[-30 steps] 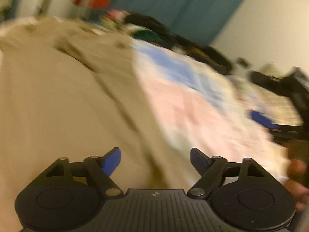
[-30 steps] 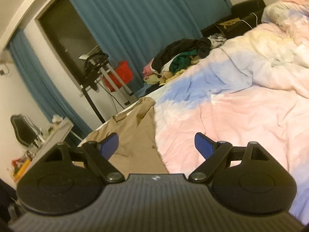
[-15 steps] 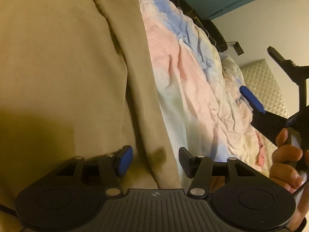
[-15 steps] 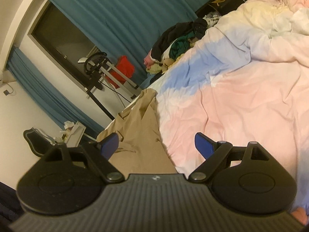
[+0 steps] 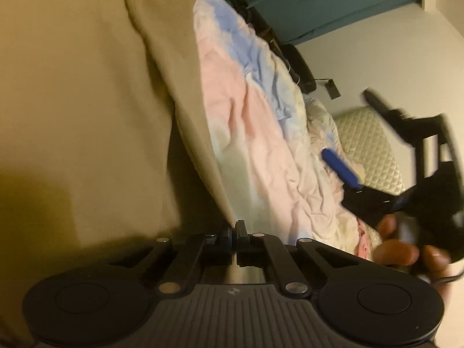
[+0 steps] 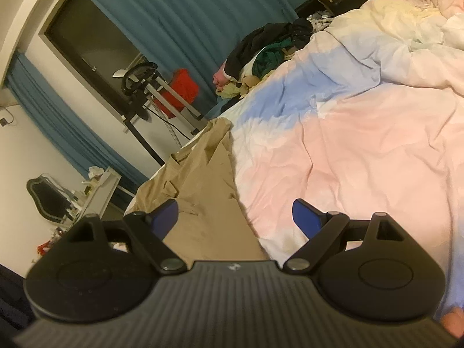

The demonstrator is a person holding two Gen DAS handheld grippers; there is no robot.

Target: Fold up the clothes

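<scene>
Tan fabric is the thing being folded here: a khaki garment [image 5: 87,110] spread flat on the bed, filling the whole 9 o'clock half of the left wrist view. Its long side edge runs diagonally from 12 o'clock down to the left hand-held gripper [image 5: 234,232], whose jaws have just been closing and are now pressed together right at that edge. It looks pinched on the cloth, though the pads hide the actual contact. From the right wrist view the same garment sits at 9 to 7 o'clock, with its far end bunched up near the bed's edge.

Plenty of free space on the duvet [image 6: 362,145], which is pastel pink, blue and cream and wrinkled; nothing lies on it from the middle out to 3 o'clock. The right hand-held gripper [image 6: 242,217] has its blue pads spread wide with nothing between them, hovering over the seam where the garment meets the duvet. In the left view it shows up blurry at 3 o'clock with the person's fingers [image 5: 397,249] wrapped on the handle.

No real containers, just a heap of dark and green clothes [image 6: 269,49] at 12 o'clock at the far side of the bed. Teal curtains [image 6: 188,14] behind, a red thing [image 6: 182,88] by a metal stand, a quilted headboard [image 5: 368,145], off-white walls.
</scene>
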